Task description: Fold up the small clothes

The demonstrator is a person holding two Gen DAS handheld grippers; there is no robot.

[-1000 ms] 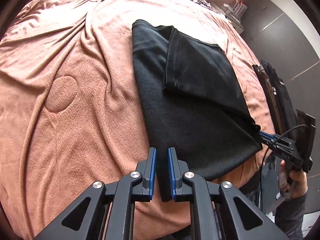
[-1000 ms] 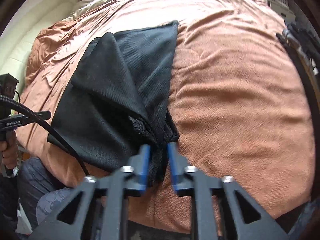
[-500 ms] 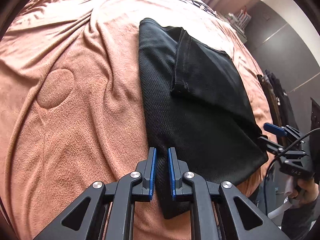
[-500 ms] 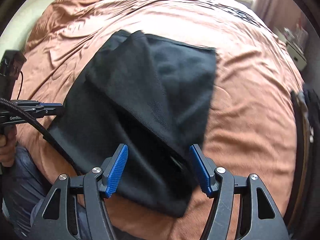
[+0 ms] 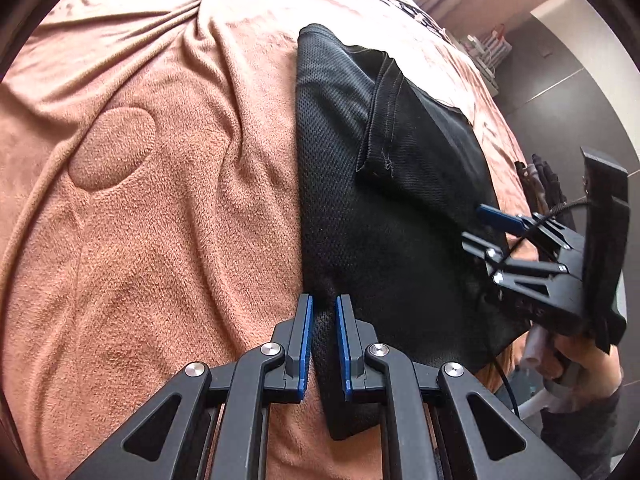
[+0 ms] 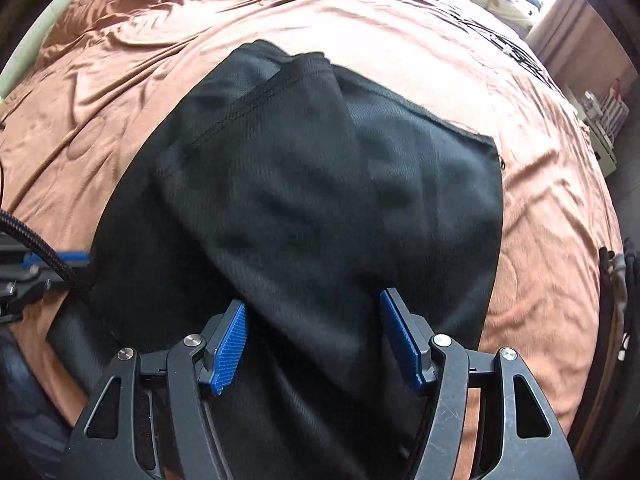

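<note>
Black mesh garment [image 5: 384, 208] spread flat on the brown blanket [image 5: 160, 200] of a bed, partly folded, one hemmed panel laid over the main layer. Near corner of the cloth pinched in the left gripper [image 5: 322, 336], blue pads nearly together with a thin fold of fabric between them. Tip of that corner hanging below the pads, partly hidden behind the gripper linkage. From the right wrist view, only a sliver of blue pad and a braided cable seen of the left gripper at the frame's left edge; grip itself not readable there.

Right gripper [image 6: 316, 336] spread wide, pads well apart, nothing clamped, hovering over the garment's near right portion. Height above the cloth hard to judge; contact cannot be told. Seen from the left wrist, right gripper [image 5: 496, 220] at the garment's right edge, lower finger lost against the black fabric. Hand [image 5: 576, 356] on its handle cut off by the frame rim.

Garment's left edge straight and fully visible; far edge clear in both views; near edge dropping over the bed's side and partly out of sight. Wide open blanket to the left of the garment and beyond its far edge. Narrower strip on the right, ending at dark items [image 6: 616, 280] along the bed's right side, too blurred to identify. Shelf clutter far right, indistinct.
</note>
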